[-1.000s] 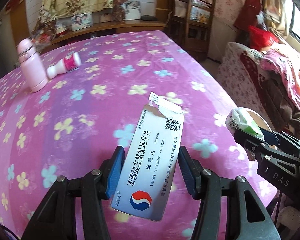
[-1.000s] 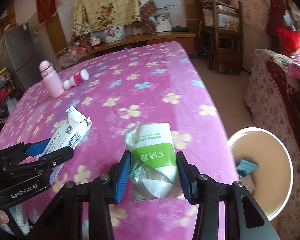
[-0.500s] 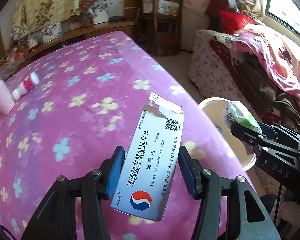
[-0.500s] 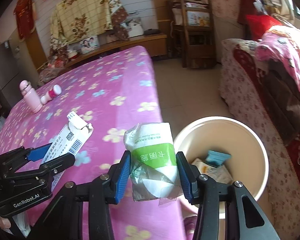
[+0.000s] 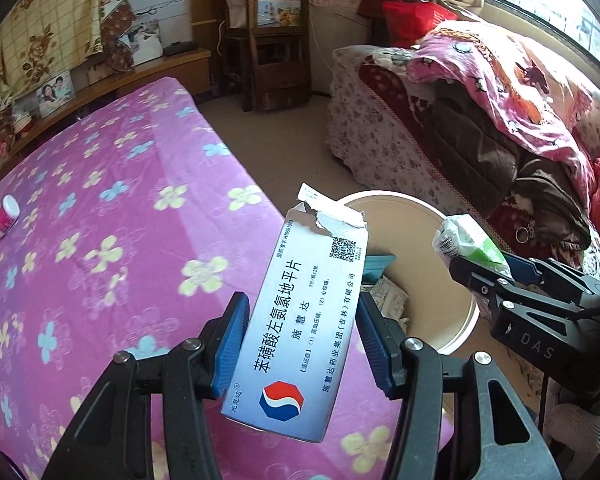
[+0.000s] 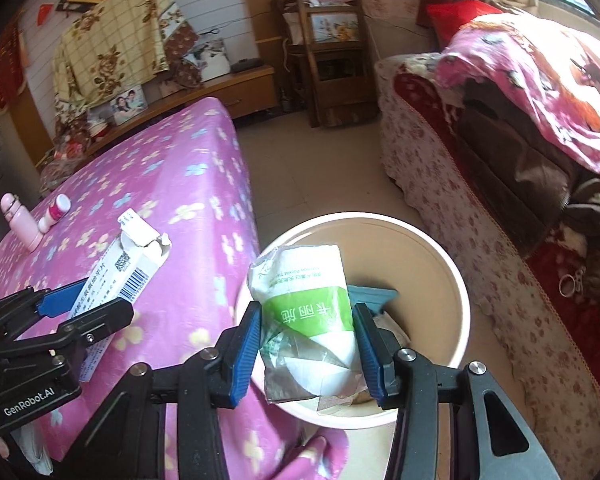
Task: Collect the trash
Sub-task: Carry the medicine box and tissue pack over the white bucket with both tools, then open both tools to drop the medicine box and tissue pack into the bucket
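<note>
My left gripper (image 5: pixel 300 344) is shut on a torn white medicine box (image 5: pixel 304 320) with blue Chinese print, held over the table's right edge. It also shows in the right wrist view (image 6: pixel 116 280). My right gripper (image 6: pixel 308 344) is shut on a crumpled green and white tissue packet (image 6: pixel 308 304), held above the cream round trash bin (image 6: pixel 456 280) on the floor. The bin (image 5: pixel 448 220) holds a blue wrapper (image 6: pixel 374 294) and other scraps. The packet (image 5: pixel 468 244) shows at the right of the left wrist view.
The table has a pink flowered cloth (image 5: pixel 100 220). A pink bottle (image 6: pixel 20 220) and a small white and pink bottle (image 6: pixel 54 212) are at its far left. A sofa with blankets (image 6: pixel 520 140) stands right of the bin. A wooden shelf (image 6: pixel 328 52) stands at the back.
Both grippers have swung right, from over the table toward the bin. The tissue packet now hangs over the bin opening. Both still hold their items.
</note>
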### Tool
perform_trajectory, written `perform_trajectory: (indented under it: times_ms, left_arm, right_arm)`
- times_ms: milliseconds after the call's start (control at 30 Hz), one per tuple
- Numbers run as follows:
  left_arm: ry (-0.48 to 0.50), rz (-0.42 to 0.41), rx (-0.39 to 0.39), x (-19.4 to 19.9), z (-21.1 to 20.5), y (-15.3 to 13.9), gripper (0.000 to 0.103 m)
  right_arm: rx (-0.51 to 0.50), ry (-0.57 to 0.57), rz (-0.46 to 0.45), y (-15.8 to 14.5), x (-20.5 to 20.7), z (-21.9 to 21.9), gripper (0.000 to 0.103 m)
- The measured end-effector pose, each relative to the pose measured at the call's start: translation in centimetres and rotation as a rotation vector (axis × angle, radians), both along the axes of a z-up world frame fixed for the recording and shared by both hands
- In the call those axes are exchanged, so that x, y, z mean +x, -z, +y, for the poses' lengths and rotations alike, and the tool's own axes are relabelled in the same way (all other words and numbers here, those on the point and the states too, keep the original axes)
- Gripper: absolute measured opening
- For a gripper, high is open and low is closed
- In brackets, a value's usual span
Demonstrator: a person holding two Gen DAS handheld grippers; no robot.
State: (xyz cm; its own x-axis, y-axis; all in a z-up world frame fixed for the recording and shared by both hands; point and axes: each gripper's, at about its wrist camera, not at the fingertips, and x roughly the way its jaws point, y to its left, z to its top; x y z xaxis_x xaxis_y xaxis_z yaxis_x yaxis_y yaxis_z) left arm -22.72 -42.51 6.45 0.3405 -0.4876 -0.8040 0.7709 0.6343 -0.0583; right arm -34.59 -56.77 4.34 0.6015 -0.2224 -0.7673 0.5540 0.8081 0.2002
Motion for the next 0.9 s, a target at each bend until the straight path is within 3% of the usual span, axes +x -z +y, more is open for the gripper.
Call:
perform_trajectory:
  times_ms: [900]
  left_arm:
    - [0.067, 0.046, 0.053, -1.1, -7.2, 3.3, 0.057]
  right_arm:
    - [0.06, 0.089, 0.05, 4.4, -2.4, -5.7, 0.049]
